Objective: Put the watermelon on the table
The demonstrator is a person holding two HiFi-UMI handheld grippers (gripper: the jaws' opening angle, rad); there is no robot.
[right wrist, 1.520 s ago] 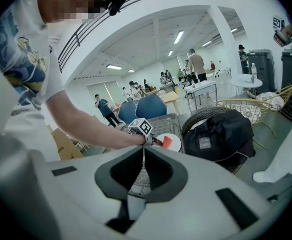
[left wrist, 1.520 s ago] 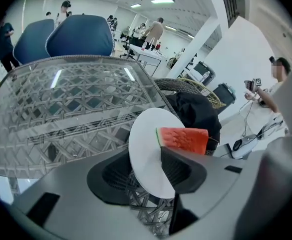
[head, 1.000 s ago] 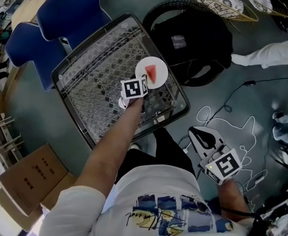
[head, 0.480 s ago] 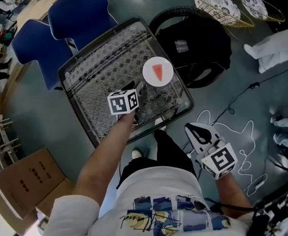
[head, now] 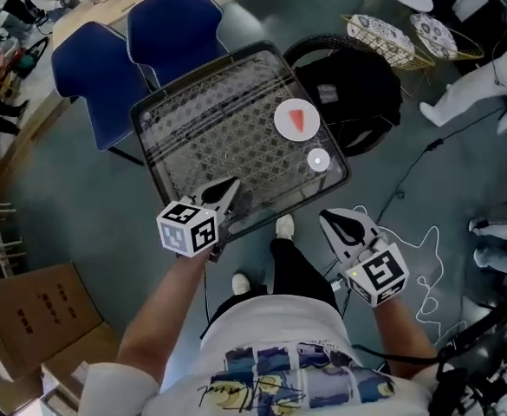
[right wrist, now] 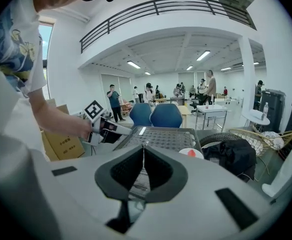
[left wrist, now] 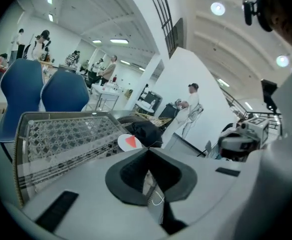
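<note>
A red watermelon wedge [head: 297, 118] lies on a white plate [head: 284, 128] near the right corner of the glass lattice table [head: 192, 120]. My left gripper [head: 232, 183] hovers over the table's near edge, well short of the plate, shut and empty. The left gripper view shows its jaws [left wrist: 147, 150] closed, with the watermelon [left wrist: 131, 142] just beyond them. My right gripper [head: 329, 217] hangs off the table's near right corner, jaws together, holding nothing. In the right gripper view [right wrist: 144, 145] the plate [right wrist: 190, 153] sits ahead on the right and the left gripper [right wrist: 106, 129] on the left.
A small white disc [head: 318, 159] lies on the table near the plate. Two blue chairs [head: 132, 50] stand behind the table. A black bag on a round chair [head: 348, 85] is at the right, cables [head: 426, 232] trail on the floor, and cardboard boxes [head: 28, 328] sit at the lower left.
The left gripper let go of the plate, drew back to the table's near edge and shut. The plate with the watermelon stays on the table. The right gripper shifted slightly.
</note>
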